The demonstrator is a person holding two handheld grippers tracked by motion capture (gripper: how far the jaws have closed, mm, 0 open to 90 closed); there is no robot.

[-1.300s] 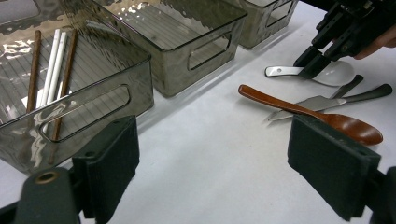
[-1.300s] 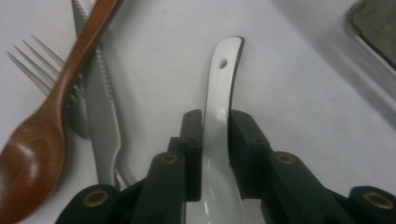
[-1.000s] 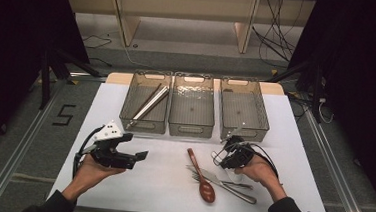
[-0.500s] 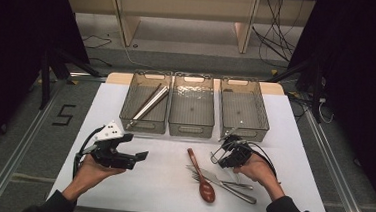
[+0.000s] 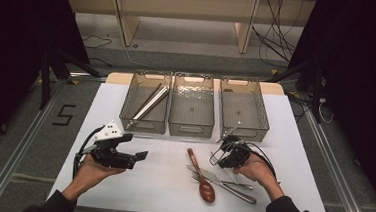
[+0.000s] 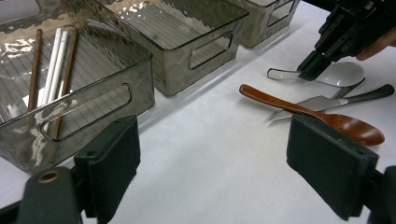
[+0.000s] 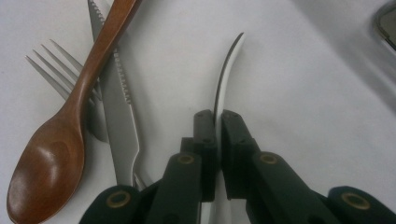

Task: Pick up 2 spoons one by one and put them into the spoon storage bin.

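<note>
From above, the right gripper (image 5: pixel 224 157) bears down on a white spoon (image 5: pixel 229 133) lying on the white table (image 5: pixel 171 180) before the right-hand bin (image 5: pixel 243 110); the left gripper (image 5: pixel 137 157) hovers wide open, holding nothing. The left gripper view shows the spoon's handle (image 6: pixel 282 73) clamped near a wooden spoon (image 6: pixel 313 115). In the right gripper view the jaws, having just been closing, pinch the spoon's handle (image 7: pixel 227 70) beside a knife (image 7: pixel 119 107) and fork (image 7: pixel 56 70).

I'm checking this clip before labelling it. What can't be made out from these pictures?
- Glossy white spoon, right gripper view: bowl hidden behind the shut right gripper.
- Steel fork, same view: handle covered by the brown wooden spoon and serrated steel knife.
- Right-hand clear plastic bin, high view: contents too small to tell.
</note>
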